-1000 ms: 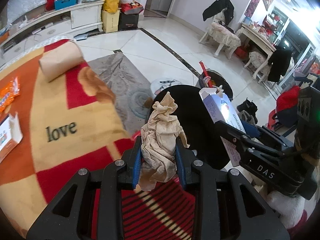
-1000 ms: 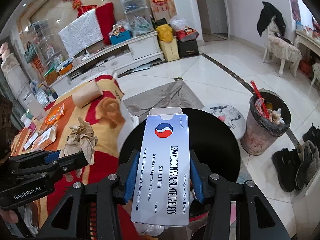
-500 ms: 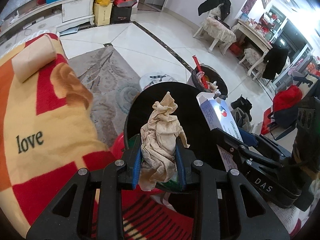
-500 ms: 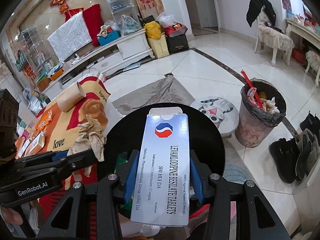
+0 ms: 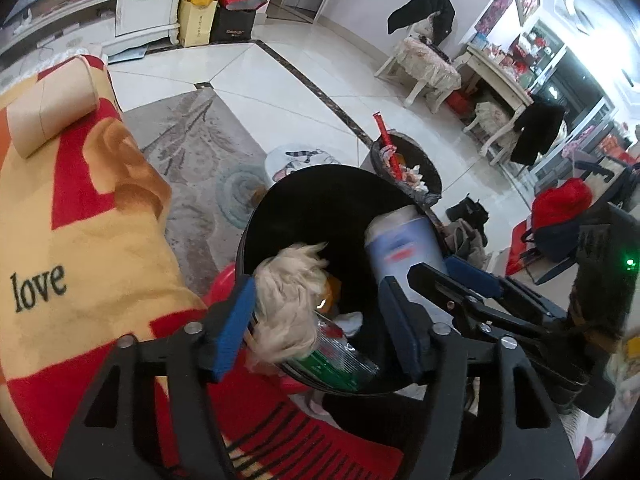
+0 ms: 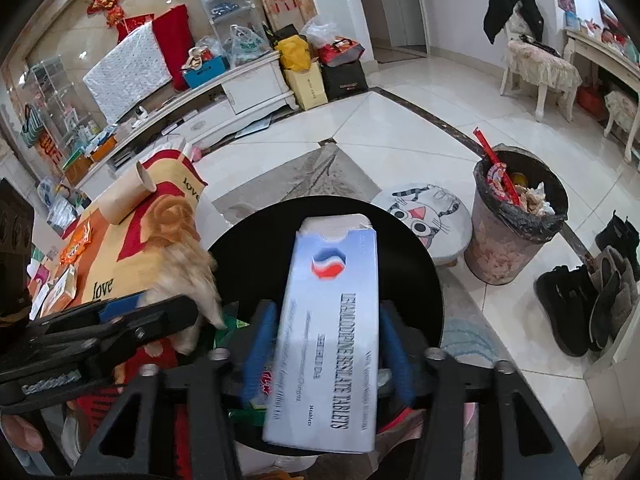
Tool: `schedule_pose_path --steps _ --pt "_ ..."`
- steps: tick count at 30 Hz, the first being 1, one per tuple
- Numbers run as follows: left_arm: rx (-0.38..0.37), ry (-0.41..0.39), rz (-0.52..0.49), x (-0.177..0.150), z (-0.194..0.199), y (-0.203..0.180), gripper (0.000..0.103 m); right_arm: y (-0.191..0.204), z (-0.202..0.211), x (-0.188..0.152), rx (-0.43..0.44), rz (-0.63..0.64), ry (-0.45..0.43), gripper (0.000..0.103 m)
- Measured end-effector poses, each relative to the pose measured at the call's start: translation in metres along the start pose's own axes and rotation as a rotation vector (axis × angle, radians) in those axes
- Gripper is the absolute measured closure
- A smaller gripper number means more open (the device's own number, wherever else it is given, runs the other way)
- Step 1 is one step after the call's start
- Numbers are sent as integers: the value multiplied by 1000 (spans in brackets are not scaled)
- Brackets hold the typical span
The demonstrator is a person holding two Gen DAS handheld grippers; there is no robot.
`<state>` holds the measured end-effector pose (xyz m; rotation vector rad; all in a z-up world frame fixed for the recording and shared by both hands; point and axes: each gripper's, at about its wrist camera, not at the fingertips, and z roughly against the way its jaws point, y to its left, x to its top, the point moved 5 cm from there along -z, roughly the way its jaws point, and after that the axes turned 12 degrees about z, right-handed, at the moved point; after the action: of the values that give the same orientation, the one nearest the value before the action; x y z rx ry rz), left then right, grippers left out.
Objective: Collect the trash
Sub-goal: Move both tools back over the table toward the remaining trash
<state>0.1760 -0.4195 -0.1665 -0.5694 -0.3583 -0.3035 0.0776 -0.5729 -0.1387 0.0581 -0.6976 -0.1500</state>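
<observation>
Over the mouth of the black bin, my left gripper has its 2 blue-padded fingers spread wide, and the crumpled brown paper wad, blurred, sits against the left pad only, with a clear gap to the right pad. Inside the bin below it lie a green wrapper and some white scraps. My right gripper is also over the bin, its jaws standing apart with daylight on both sides of the white-and-blue tablet box, which is blurred and tilted; I cannot tell whether either pad touches it. To the left, the red and yellow "love" blanket carries a cardboard tube. On the tiled floor beyond stand a full waste basket and a cat-face stool.
</observation>
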Motion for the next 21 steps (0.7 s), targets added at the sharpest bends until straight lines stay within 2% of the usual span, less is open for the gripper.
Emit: schedule_pose_path --steps 5,11,21 --pt "11 -9 9 1 9 7 39 3 1 -1 3 0 5 46" --pt "62 -48 28 -1 29 25 39 19 -2 -1 29 15 14 46" --pt "157 -125 83 -8 81 89 39 77 -5 3 107 86 14 44"
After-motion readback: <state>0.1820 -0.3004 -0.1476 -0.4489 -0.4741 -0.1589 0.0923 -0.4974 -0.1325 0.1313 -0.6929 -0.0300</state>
